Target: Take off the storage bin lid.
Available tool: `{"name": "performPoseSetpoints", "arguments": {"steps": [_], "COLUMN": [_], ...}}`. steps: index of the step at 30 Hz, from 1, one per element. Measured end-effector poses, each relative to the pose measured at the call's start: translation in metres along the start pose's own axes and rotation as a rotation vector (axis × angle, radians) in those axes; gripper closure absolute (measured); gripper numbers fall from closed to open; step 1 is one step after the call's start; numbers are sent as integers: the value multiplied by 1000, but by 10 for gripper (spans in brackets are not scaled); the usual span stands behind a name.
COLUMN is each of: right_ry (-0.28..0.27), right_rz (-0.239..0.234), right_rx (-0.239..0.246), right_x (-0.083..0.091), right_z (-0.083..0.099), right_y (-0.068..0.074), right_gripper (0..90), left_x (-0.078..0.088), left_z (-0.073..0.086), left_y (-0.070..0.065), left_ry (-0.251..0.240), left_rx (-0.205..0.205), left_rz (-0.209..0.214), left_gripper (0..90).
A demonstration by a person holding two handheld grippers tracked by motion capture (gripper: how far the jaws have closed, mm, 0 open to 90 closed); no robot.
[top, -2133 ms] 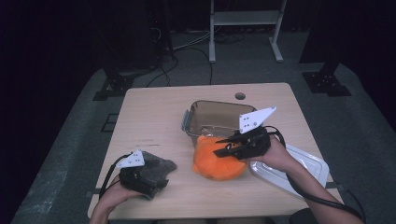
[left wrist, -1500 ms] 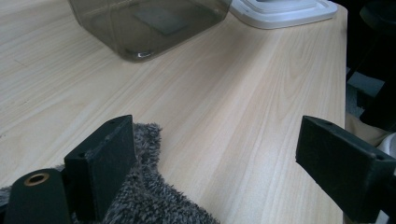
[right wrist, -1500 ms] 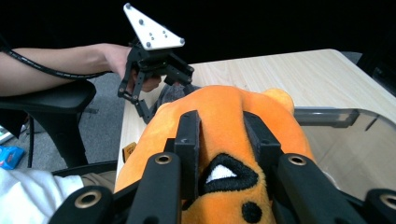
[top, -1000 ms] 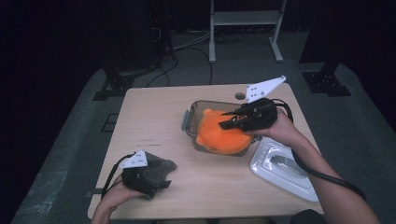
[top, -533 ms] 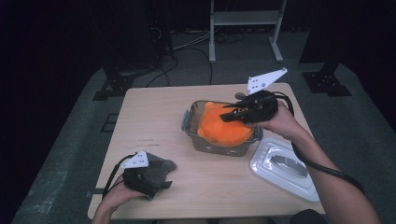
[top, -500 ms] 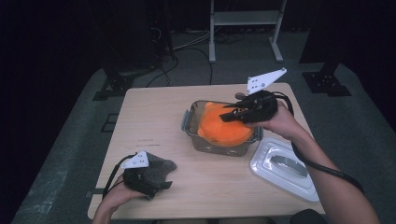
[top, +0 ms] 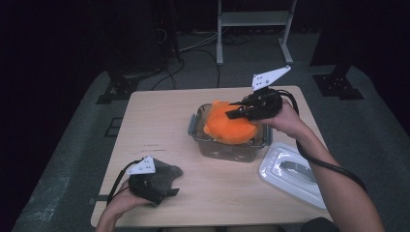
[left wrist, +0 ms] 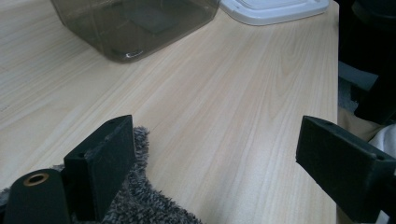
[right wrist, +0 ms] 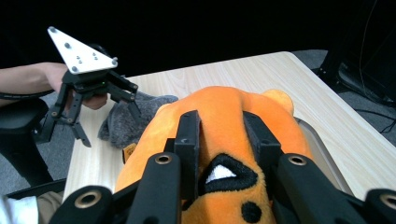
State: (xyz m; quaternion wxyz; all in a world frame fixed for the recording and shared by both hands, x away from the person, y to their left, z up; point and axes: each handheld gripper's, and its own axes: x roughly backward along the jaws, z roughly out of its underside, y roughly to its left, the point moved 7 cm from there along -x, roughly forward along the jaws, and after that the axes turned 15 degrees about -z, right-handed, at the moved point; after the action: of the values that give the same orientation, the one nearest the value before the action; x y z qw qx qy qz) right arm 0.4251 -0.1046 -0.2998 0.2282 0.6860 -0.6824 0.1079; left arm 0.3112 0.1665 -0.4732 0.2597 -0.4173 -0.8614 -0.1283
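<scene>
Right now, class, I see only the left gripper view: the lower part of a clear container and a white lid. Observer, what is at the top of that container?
Observer: An orange plush toy fills the mouth of the container and bulges above its rim.
Operator: What holds it?
Observer: The right gripper, shut on the toy from above.
Operator: Where is my left gripper on the table?
Observer: The left gripper is at the near left corner of the table, over a grey fuzzy cloth.
</scene>
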Motion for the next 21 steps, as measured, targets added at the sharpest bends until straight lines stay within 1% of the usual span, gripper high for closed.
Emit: {"name": "performPoseSetpoints", "arguments": {"steps": [4, 6, 8, 11, 13, 21], "right_ry": [0, 2, 3, 10, 18, 22], "right_rz": [2, 2, 2, 1, 2, -5], "right_rx": [-15, -16, -16, -17, -19, -28], "right_x": [-2, -4, -5, -8, -10, -16], "right_z": [3, 5, 6, 7, 8, 13], "right_y": [-9, -12, -15, -20, -23, -36], "right_gripper": [695, 695, 695, 695, 695, 695], "left_x": [-1, -1, 0, 0, 1, 3], "left_z": [1, 1, 2, 2, 2, 4], "left_y": [1, 2, 1, 1, 1, 2], "left_ry": [7, 4, 11, 6, 8, 11], "left_rx": [-4, 3, -5, 2, -1, 7], "left_rz": [2, 2, 3, -1, -2, -3], "left_gripper": [113, 112, 111, 111, 111, 111]}}
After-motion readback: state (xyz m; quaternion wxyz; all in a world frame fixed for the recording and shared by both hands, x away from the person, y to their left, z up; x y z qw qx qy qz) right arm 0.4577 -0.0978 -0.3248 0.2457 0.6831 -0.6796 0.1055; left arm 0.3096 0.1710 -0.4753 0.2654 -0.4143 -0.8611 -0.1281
